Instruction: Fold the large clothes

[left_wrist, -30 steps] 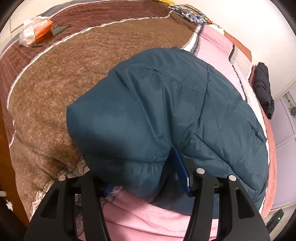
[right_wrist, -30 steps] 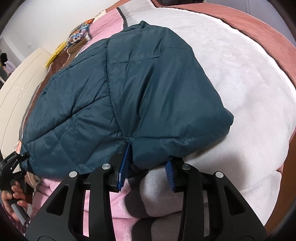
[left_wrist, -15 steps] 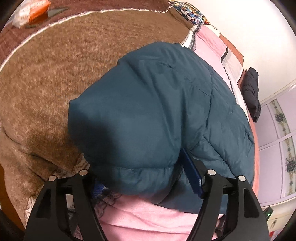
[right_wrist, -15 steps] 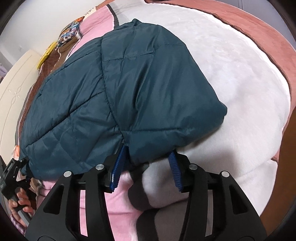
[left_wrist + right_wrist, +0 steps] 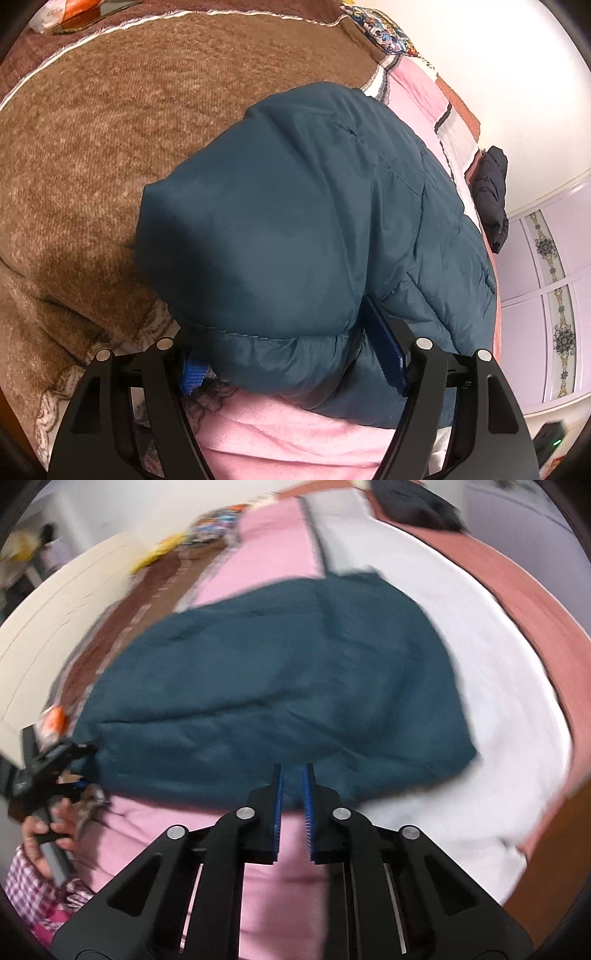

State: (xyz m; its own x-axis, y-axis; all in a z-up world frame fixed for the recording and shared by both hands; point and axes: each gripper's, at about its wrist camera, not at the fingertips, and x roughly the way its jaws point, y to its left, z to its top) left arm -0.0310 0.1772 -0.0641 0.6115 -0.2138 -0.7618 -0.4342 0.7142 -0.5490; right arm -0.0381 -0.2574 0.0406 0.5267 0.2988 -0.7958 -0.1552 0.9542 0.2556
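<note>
A dark teal puffer jacket (image 5: 314, 229) lies folded on the bed. In the left wrist view my left gripper (image 5: 291, 365) is open, its jaws wide on either side of the jacket's near hem. In the right wrist view the jacket (image 5: 280, 701) lies across the middle, blurred by motion. My right gripper (image 5: 292, 805) sits just in front of the jacket's near edge, its blue pads close together with a narrow gap and nothing between them. My left gripper (image 5: 48, 771) and the hand holding it show at the far left.
The bed has a brown blanket (image 5: 92, 147) on the left, a pink blanket (image 5: 295, 435) near me and a white blanket (image 5: 498, 686) on the right. A black garment (image 5: 491, 192) lies at the far right edge. A purple wardrobe (image 5: 546, 280) stands beyond.
My right gripper let go of the jacket's edge, pulled back and closed its jaws. The left gripper stayed open at the hem and shifted slightly forward.
</note>
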